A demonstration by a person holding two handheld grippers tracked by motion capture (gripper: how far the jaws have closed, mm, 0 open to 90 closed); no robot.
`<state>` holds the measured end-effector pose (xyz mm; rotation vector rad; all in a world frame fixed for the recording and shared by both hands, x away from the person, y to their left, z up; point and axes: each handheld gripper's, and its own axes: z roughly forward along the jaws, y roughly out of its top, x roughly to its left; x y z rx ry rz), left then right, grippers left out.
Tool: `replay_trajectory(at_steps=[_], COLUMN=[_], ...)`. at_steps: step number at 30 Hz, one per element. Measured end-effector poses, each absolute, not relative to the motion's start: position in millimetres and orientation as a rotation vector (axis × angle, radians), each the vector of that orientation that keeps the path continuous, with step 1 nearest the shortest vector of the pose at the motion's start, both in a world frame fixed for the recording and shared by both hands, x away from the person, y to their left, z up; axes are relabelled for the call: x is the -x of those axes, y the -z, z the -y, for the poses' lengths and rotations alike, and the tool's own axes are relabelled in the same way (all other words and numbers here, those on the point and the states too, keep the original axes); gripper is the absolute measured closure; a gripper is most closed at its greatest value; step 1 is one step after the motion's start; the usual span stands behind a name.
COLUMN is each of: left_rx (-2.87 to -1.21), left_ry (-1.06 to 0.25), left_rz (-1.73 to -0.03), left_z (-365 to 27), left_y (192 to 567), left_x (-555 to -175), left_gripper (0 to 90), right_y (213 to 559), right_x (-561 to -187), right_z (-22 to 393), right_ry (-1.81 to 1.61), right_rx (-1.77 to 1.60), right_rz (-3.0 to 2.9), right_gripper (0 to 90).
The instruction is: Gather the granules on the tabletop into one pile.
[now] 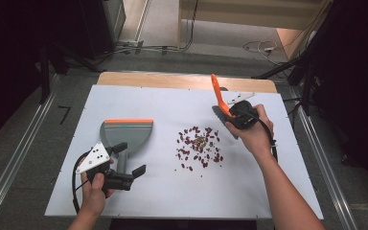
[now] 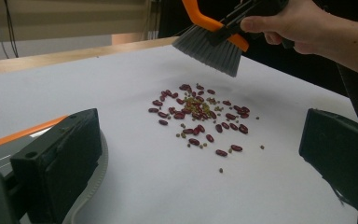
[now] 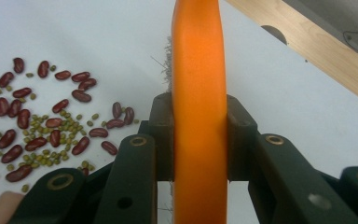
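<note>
The right gripper (image 3: 199, 140) clamps its jaws on the orange handle of the brush (image 1: 219, 103), held above the white table (image 1: 139, 201) beyond the scattered beans (image 1: 199, 147), while the left gripper (image 1: 124, 165) appears spread open around the dustpan (image 1: 126, 133) handle, firm contact unclear. A clean sweep likely calls for lowering the bristles behind the pile and drawing toward the pan's lip, held flat. The left gripper view cuts the dustpan off.

On the white desk (image 1: 163, 191) the right claw (image 1: 230, 115) grips an orange-handled brush (image 1: 219, 98) just beside scattered beans (image 1: 199, 147), while the left claw (image 1: 129, 160) sits at the grey dustpan (image 1: 126, 134).
</note>
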<state>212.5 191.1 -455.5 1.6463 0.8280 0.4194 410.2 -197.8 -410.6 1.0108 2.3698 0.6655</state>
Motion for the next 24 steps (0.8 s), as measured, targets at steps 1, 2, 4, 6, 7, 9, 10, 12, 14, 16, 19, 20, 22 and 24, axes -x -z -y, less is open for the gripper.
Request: replay_trajectory(at_steps=[1,2,4,6,7,9,10,12,14,16,19,20,22,24], left_rx=[-1.647,-1.649,-1.651,-1.659,-1.661,-1.664,-1.665,-1.667,-1.665,-1.660,-1.663,-1.662,-1.665,-1.663], left_ry=[-0.419,-0.422,-0.422,-0.426,-0.426,-0.425,-0.425,-0.438,-0.448,-0.452,-0.454,-0.454,-0.453,-0.453], left_rz=[-0.827,-0.826,-0.821,-0.823,-0.822,-0.818,-0.816,-0.810,-0.805,-0.805,-0.807,-0.806,-0.805,-0.806], left_z=[-191.1,-191.1,-190.6,-190.0,-189.8,-189.5,-189.4,-189.4,-189.5,-190.1,-190.0,-189.9,-189.9,-189.2], left_y=[456.0,456.3,456.7,456.7,456.8,456.8,456.7,455.9,454.8,454.3,454.7,454.8,454.4,454.2], left_x=[-212.5,-212.5,-212.6,-212.4,-212.4,-212.3,-212.3,-211.2,-210.3,-209.8,-210.0,-210.1,-210.4,-210.5], left_gripper=[0.0,0.0,0.0,0.0,0.0,0.0,0.0,0.0,0.0,0.0,0.0,0.0,0.0,0.0], right_y=[412.7,415.2,420.9,426.5,429.3,434.7,437.3,439.7,442.1,444.1,445.5,446.1,447.5,448.6], right_x=[-412.5,-415.1,-419.6,-423.5,-424.8,-426.5,-427.0,-427.3,-425.4,-422.9,-419.1,-418.0,-414.8,-411.6], right_z=[195.5,193.5,189.0,185.2,182.9,177.2,174.1,168.2,159.6,152.4,145.2,144.2,142.3,140.8], right_ry=[-0.647,-0.626,-0.580,-0.537,-0.519,-0.480,-0.468,-0.447,-0.423,-0.419,-0.402,-0.396,-0.390,-0.380], right_rx=[-1.015,-1.009,-1.006,-0.997,-0.993,-0.975,-0.969,-0.938,-0.916,-0.902,-0.879,-0.870,-0.863,-0.848], right_rz=[-2.376,-2.380,-2.382,-2.381,-2.387,-2.392,-2.398,-2.419,-2.425,-2.453,-2.486,-2.496,-2.510,-2.516], right_gripper=[68.6,68.6,68.7,68.7,68.7,68.7,68.7,68.7,68.8,68.9,69.1,69.1,69.1,69.0])
